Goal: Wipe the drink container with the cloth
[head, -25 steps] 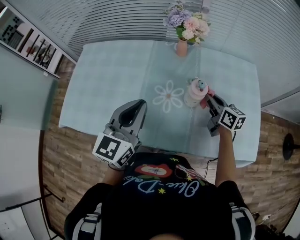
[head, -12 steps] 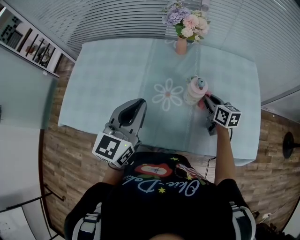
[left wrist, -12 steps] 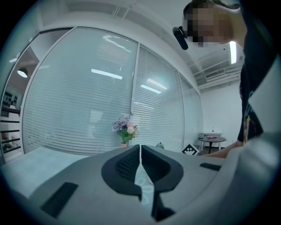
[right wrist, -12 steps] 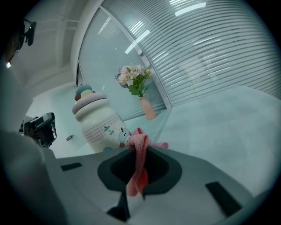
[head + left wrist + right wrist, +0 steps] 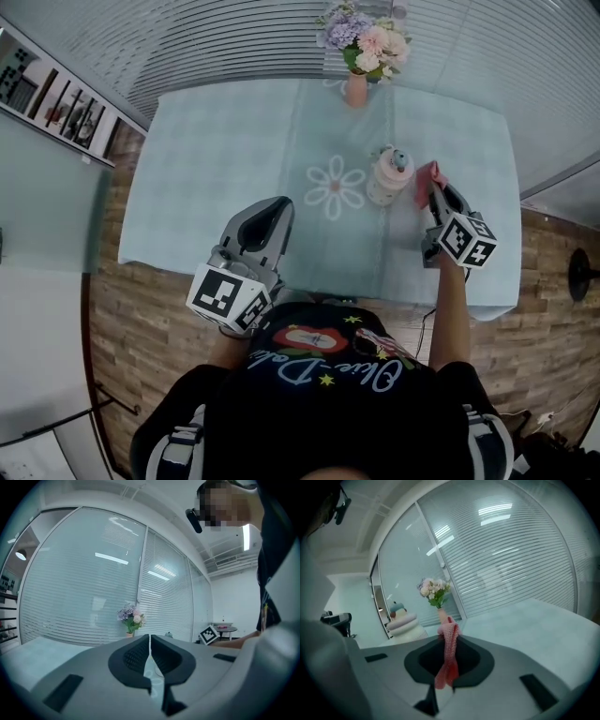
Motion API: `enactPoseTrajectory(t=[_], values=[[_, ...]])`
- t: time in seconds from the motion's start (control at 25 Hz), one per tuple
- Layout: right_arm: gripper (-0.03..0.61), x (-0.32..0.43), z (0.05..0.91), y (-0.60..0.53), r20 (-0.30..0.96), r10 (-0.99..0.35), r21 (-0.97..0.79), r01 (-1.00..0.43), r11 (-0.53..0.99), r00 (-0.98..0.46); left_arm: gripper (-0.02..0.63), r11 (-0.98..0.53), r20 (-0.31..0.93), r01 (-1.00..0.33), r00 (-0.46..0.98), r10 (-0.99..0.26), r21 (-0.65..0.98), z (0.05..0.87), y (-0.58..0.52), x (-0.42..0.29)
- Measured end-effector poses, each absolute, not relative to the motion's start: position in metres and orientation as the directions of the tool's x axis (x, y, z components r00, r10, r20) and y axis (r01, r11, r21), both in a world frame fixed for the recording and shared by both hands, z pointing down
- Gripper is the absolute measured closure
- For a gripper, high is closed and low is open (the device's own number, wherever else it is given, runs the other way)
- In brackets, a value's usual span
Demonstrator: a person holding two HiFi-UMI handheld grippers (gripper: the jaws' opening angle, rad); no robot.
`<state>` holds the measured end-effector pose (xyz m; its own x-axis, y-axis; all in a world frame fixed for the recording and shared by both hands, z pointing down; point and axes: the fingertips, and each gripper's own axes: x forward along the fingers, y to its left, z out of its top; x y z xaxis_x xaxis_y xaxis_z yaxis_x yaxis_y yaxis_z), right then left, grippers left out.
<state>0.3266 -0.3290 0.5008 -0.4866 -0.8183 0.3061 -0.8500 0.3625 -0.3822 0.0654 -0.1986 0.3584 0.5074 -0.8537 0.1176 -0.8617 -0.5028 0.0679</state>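
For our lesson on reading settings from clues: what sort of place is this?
Probably an office or meeting room: glass partitions with blinds, a wood-look floor, and a clothed table bearing a flower vase.

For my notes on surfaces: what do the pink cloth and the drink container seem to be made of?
The cloth: soft knitted or crocheted yarn, matte; an open looped mesh shows and it hangs limp. The drink container: probably plastic, smooth and pale with a dull sheen, shaped in stacked rounded rings with a teal cap; ceramic cannot be excluded.
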Motion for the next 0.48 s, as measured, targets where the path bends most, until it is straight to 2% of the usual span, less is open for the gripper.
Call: enactPoseTrajectory(t=[0.24, 0.48], values=[[0.548, 0.319, 0.448, -0.307, 0.121, -0.873, -0.469, -0.802, 0.369, -0.473, 0.601, -0.582, 0.097, -0.811, 0.585, -0.805, 0.066, 0.352, -0.202, 0.078], [0.548, 0.288, 0.426, -0.297, 0.061, -0.85, -0.489, -0.758, 0.432, -0.524, 0.601, -0.601, 0.086, -0.797, 0.604, -0.792, 0.062, 0.343, -0.199, 0.066]])
